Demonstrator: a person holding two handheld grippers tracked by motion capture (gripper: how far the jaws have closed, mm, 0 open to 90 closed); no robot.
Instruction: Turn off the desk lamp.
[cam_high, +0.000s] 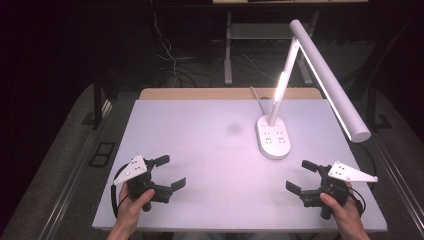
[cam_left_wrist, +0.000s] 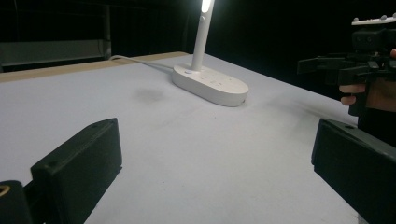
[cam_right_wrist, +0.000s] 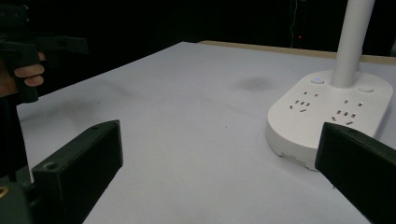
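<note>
- Lamp base (cam_high: 273, 137), the object nearest the grippers, lay on the white table (cam_high: 200, 150) right of centre, its oval long axis running from the near edge toward the far edge.
- Left gripper (cam_high: 171, 172) had its jaws spread wide with nothing between them; they pointed toward the table's middle.
- Right gripper (cam_high: 301, 176) likewise had its jaws wide apart and empty, pointing inward toward the left gripper, with the lamp base just beyond and well apart from the jaws.
- Left hand (cam_high: 132, 205) and right hand (cam_high: 345, 207) entered from the near edge, each wrapped around its gripper's handle, both held low over the table's front corners.
- Lamp base was white with rounded ends, carrying two groups of socket slots and two round buttons beside the stem (cam_high: 280, 97).
- Stem rose lit from the far end of the base; a long white tubular lamp head (cam_high: 330, 80) slanted from far to near-right above it.
- A white cord (cam_high: 256, 95) ran from the base toward the far edge.
- A faint dark smudge (cam_high: 233, 129) marked the table left of the base.
</note>
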